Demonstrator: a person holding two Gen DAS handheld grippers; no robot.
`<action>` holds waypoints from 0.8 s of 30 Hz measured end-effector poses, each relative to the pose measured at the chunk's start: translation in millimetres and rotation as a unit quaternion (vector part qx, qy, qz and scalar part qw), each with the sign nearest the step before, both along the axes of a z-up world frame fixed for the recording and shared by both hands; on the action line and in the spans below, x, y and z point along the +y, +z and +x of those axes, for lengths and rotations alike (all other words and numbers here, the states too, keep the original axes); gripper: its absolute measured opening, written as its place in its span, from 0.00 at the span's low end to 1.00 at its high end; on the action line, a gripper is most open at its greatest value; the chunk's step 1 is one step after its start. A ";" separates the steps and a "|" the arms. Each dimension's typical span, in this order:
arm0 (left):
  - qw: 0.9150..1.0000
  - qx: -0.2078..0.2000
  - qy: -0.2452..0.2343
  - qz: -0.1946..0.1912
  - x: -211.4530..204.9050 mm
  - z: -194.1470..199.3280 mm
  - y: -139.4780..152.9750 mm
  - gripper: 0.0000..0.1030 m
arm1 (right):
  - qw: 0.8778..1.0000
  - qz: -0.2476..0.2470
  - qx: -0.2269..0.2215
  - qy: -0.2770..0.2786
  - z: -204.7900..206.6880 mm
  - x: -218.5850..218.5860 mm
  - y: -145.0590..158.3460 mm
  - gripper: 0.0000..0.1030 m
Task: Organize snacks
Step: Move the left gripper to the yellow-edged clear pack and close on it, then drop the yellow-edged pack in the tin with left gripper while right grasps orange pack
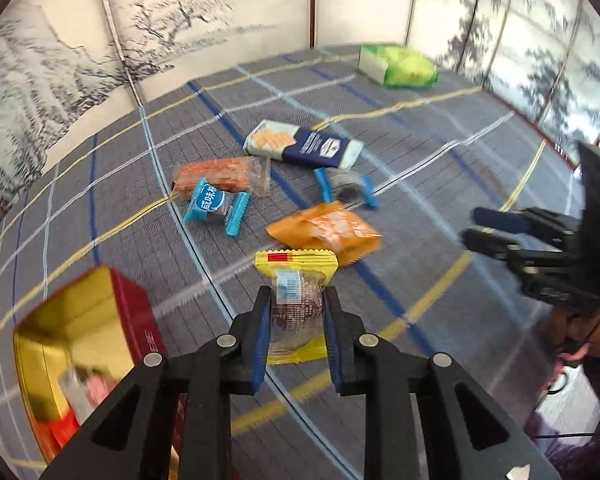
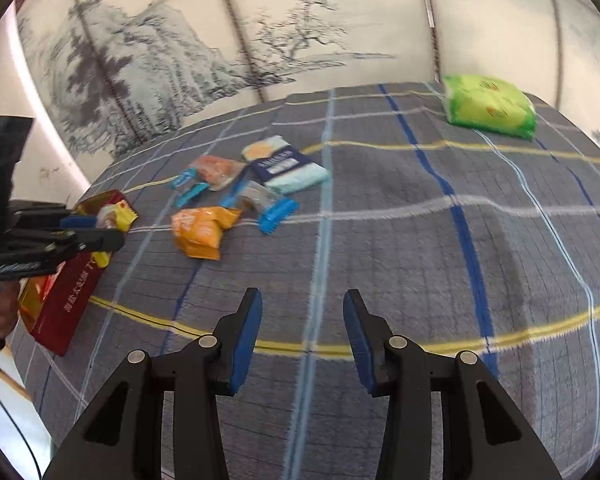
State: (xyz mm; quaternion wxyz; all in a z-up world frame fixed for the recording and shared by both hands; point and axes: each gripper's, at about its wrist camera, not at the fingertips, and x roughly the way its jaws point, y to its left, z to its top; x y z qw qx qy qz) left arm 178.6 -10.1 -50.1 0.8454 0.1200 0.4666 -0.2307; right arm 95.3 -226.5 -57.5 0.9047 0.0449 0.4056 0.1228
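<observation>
Left wrist view: left tool [image 1: 296, 312] pinches a yellow snack packet [image 1: 296, 292] beside the red box [image 1: 132, 312], likely bound there; right tool [image 2: 303, 336] hangs parted, empty, over the tabletop [image 2: 420, 260].

The table is covered by a grey plaid cloth [image 2: 380, 240] with blue, white and yellow stripes. Folding screen panels [image 2: 180, 60] bearing ink landscape paintings enclose its far side.

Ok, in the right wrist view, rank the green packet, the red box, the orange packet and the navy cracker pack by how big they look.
1. red box, nearest the camera
2. green packet, farthest away, so truly large
3 and 4. orange packet and navy cracker pack: too alike to rank.
</observation>
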 end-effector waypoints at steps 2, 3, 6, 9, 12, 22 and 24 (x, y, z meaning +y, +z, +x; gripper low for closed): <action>1.000 -0.004 0.011 -0.029 6.8 -20.4 11.1 0.21 | 1.000 0.009 -0.002 0.014 7.7 8.7 6.1 0.42; 0.999 -0.009 0.021 -0.042 10.8 -29.6 16.9 0.21 | 1.000 0.018 0.001 0.022 11.8 13.8 9.0 0.42; 0.997 -0.031 0.050 -0.047 20.0 -50.4 27.4 0.21 | 0.998 0.042 0.010 0.052 17.6 36.8 13.2 0.43; 0.994 -0.051 0.080 -0.044 34.8 -68.1 35.6 0.21 | 0.997 0.022 0.010 0.070 26.5 66.6 11.4 0.43; 0.992 -0.065 0.102 -0.044 54.0 -84.5 42.8 0.21 | 0.997 0.033 0.028 0.058 41.9 79.7 4.3 0.43; 0.983 -0.090 0.157 -0.036 112.6 -127.8 49.9 0.21 | 0.998 0.009 0.057 0.019 73.0 107.9 -10.8 0.46; 0.981 -0.091 0.167 -0.037 121.9 -133.1 49.9 0.21 | 0.998 0.002 0.057 0.014 75.6 113.6 -11.8 0.46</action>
